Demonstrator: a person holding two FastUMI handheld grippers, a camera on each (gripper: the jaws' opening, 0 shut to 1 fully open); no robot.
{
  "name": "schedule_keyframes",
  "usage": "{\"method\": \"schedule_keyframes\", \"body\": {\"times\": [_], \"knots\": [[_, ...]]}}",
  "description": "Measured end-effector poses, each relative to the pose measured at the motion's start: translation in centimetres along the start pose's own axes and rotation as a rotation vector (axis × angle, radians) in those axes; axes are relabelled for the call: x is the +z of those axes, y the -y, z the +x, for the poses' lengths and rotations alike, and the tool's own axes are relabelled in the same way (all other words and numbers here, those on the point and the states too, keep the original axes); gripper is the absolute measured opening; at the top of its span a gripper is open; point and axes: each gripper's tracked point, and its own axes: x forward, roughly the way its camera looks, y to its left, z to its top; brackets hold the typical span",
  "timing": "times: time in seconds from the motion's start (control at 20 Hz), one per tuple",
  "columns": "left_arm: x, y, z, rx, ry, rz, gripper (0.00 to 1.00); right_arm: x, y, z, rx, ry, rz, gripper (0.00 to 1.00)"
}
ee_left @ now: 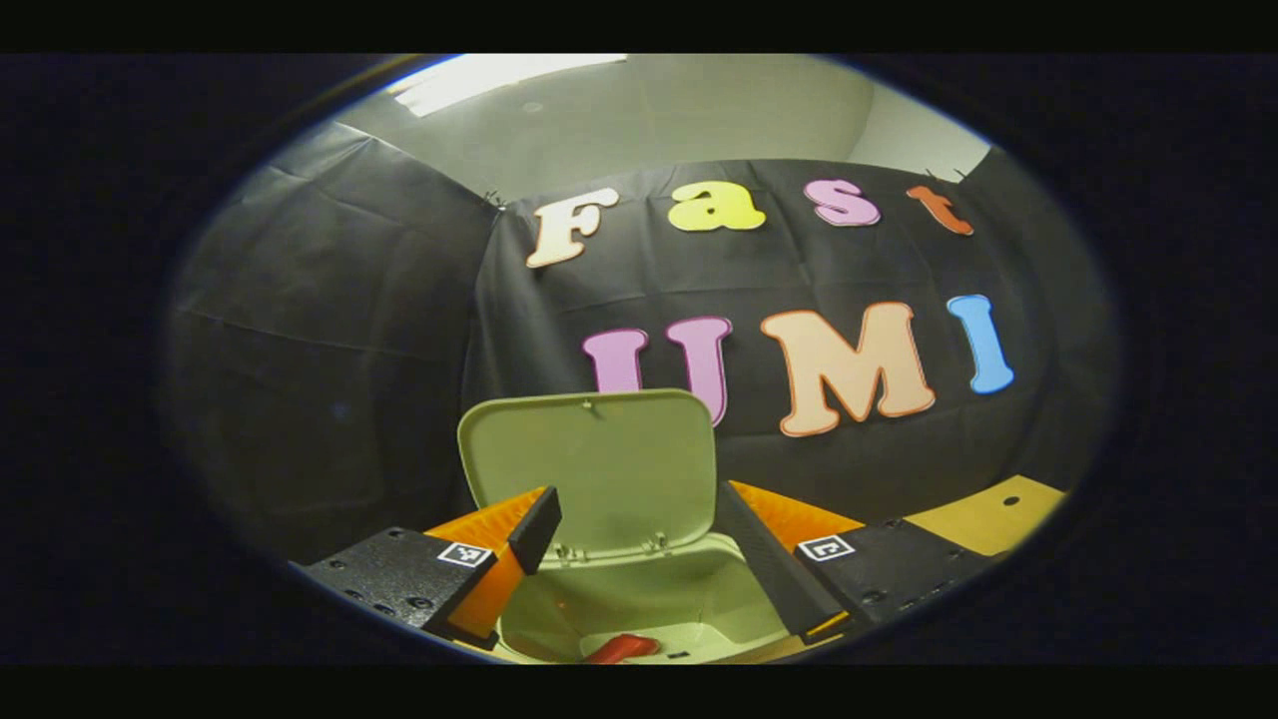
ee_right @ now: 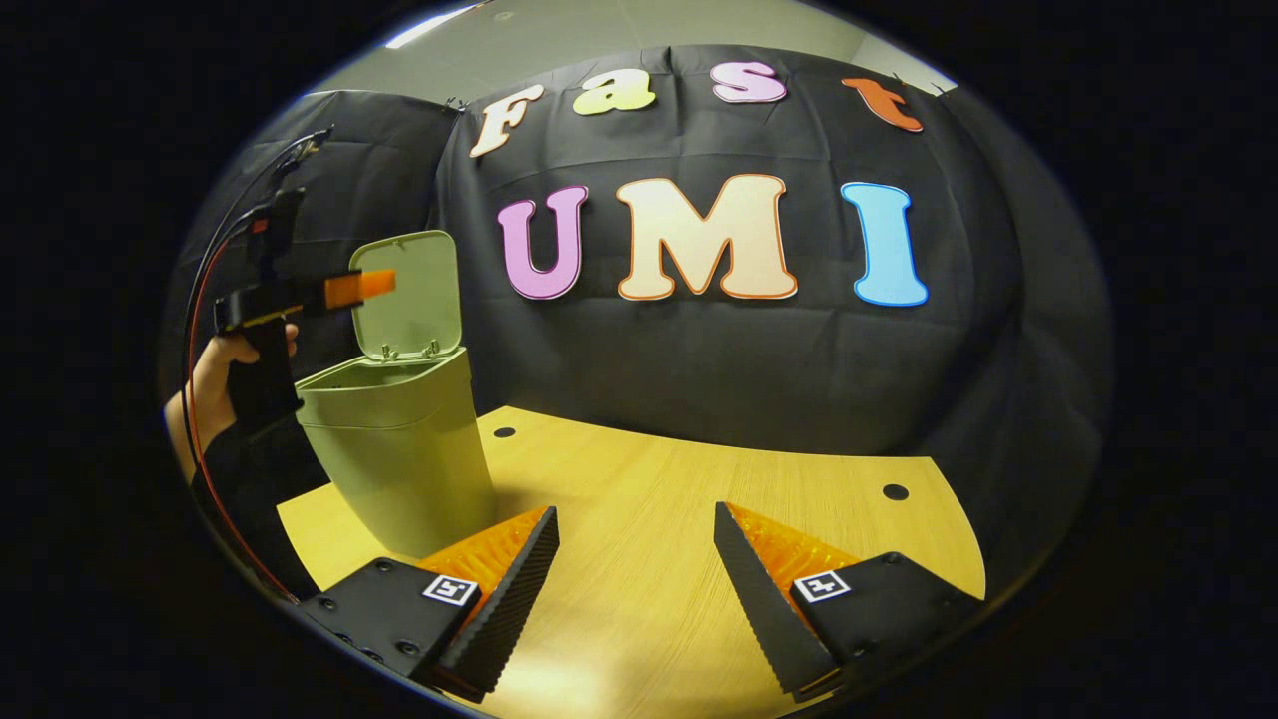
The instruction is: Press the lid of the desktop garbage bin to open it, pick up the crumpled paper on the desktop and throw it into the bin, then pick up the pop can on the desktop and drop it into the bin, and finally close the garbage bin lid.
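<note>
smooth tapered plastic bin [ee_right: 399, 449], rounded lid [ee_left: 594, 464] upright, left tool [ee_left: 639, 539] above

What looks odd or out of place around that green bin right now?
Nothing stands out. The bin stands upright on the table, lid raised, something red inside it. Both the left gripper and right gripper are open and empty.

The bin [ee_right: 399, 459] was seen at the worktop's [ee_right: 679, 499] left side, its lid [ee_right: 404, 295] stood upright at the back, so the mouth was left open from above and from the front. The left gripper [ee_left: 639, 559] was held over that mouth w/ jaws spread apart, nothing between them; a red item [ee_left: 624, 647] lay inside the bin, below. Approach from behind was blocked by the lid and the booth cloth. Ahead of the right gripper [ee_right: 636, 574], jaws apart, bare worktop was seen up to the cloth.
</note>
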Motion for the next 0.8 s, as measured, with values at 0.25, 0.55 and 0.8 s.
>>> {"method": "schedule_keyframes", "body": {"times": [0.25, 0.55, 0.8], "knots": [[4.7, -2.2, 3.7, 0.010, 0.071, 0.022, 0.95, -0.4, 0.1, 0.4, -0.041, 0.002, 0.039, 0.99], [7.2, -4.1, 8.0, 0.010, 0.093, 0.009, 0.99, -0.9, -0.1, 0.7, -0.084, -0.001, 0.079, 0.99], [5.3, -4.4, 10.1, 0.003, 0.008, 0.000, 0.99, -1.2, -0.2, 0.6, -0.105, -0.002, 0.096, 0.99]]}}
